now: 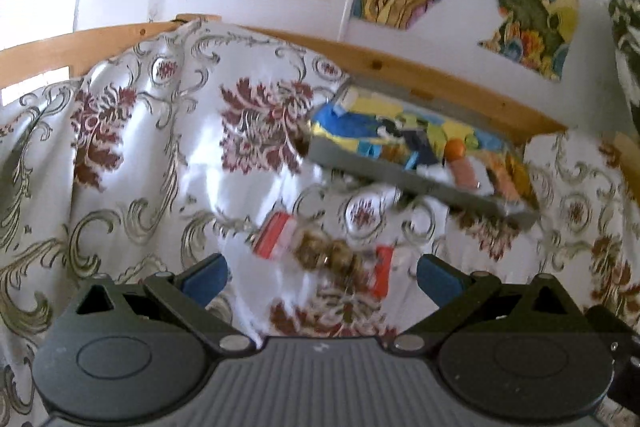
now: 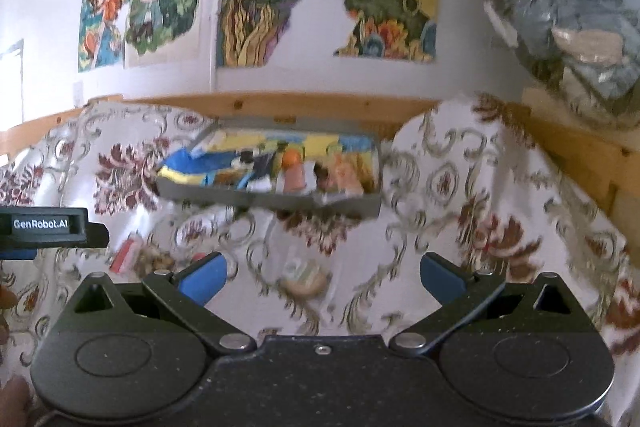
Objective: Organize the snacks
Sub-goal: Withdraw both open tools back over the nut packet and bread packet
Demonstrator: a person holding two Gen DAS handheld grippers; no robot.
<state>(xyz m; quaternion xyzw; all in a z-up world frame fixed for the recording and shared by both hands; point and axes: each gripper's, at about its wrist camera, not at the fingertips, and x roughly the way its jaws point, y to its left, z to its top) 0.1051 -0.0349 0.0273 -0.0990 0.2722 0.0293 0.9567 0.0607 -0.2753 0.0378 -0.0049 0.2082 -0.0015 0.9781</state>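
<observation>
Blue-padded fingers of the left gripper [image 1: 322, 279] stand wide apart and empty; just ahead between them lies a clear pack [image 1: 324, 253] with red ends and brown lumps inside, flat on the flowered cloth [image 1: 132, 131]; further back and to the right sits the grey tray [image 1: 400, 179], already crowded with blue and yellow packets, an orange ball and a pinkish tube; the picture is smeared, so a hasty close could, I judge, catch a fold of the loose cloth along with the slippery wrapper, or pinch only its edge and let it slide out on the way to the tray. From the right wrist, the right gripper [image 2: 323, 277] is likewise spread and holds nothing; a round pale snack [image 2: 303, 281] in clear wrap lies on the cloth between its fingers; the red-ended pack shows at the lower left beside the other gripper's black body; the tray stands beyond, well apart, its near wall low; its fullness could, I think, make a dropped snack perch on the heap and tumble over the rim.
</observation>
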